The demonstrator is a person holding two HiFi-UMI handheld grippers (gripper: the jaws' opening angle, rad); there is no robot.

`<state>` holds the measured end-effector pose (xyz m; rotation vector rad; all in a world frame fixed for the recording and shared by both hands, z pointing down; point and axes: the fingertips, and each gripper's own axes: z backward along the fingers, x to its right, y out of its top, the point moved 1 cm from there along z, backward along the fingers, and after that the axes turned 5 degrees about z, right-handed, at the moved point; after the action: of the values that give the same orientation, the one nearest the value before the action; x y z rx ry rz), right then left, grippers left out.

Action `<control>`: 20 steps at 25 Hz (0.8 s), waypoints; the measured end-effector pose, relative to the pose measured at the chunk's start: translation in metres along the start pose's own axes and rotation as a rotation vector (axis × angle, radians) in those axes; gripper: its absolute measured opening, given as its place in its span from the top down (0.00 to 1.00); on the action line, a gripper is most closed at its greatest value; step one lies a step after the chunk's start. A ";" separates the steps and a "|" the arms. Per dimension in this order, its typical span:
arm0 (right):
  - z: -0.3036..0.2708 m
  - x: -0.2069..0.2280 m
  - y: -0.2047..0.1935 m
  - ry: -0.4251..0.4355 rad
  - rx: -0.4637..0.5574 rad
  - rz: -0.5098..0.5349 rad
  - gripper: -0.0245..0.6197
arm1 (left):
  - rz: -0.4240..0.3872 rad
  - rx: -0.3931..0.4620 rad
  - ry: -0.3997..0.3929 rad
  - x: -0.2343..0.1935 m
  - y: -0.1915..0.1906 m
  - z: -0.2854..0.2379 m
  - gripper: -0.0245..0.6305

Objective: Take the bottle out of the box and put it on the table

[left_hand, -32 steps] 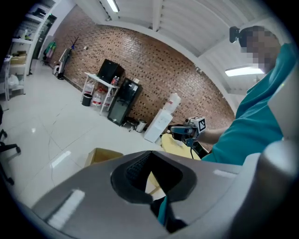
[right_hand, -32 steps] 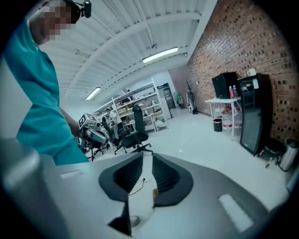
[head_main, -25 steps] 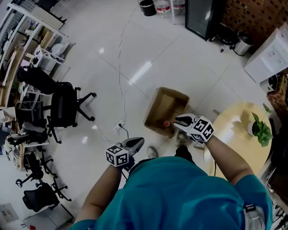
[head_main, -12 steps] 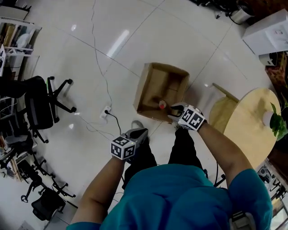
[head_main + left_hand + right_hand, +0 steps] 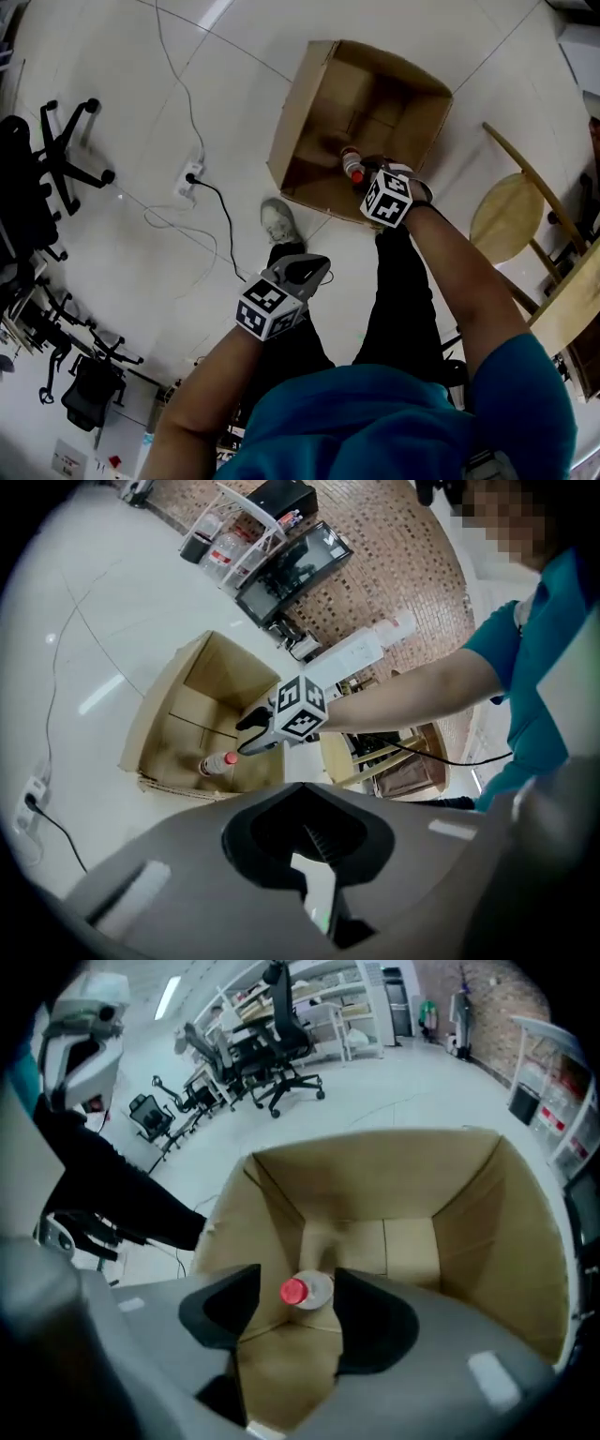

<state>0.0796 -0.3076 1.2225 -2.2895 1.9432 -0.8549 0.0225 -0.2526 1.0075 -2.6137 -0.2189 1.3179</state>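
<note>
Resting bottle (image 5: 307,1290) between hand-held gripper (image 5: 298,1281) jaws

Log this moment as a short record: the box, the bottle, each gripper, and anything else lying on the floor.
box: open cardboard, on the white floor
bottle: clear, red cap, inside the box
right gripper: above the box, jaws have just been opening, red cap between them, not gripped
left gripper: shut, empty, apart from the box
floor: power strip with a cable, left of the box
</note>
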 end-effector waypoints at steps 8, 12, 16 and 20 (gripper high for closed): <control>-0.115 -0.006 -0.056 -0.040 -0.195 0.201 0.67 | -0.030 -0.034 -0.045 -0.058 -0.024 -0.023 0.96; -0.130 0.001 -0.060 -0.114 -0.211 0.209 0.68 | -0.038 -0.022 -0.068 -0.064 -0.019 -0.025 0.96; -0.142 0.008 -0.065 -0.154 -0.231 0.238 0.66 | -0.049 -0.020 -0.069 -0.072 -0.027 -0.030 0.96; -0.133 0.007 -0.060 -0.180 -0.240 0.277 0.68 | -0.041 -0.026 -0.070 -0.066 -0.032 -0.021 0.96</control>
<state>0.0794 -0.2568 1.3595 -2.0480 2.3088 -0.3951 -0.0007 -0.2393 1.0791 -2.5721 -0.3007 1.4039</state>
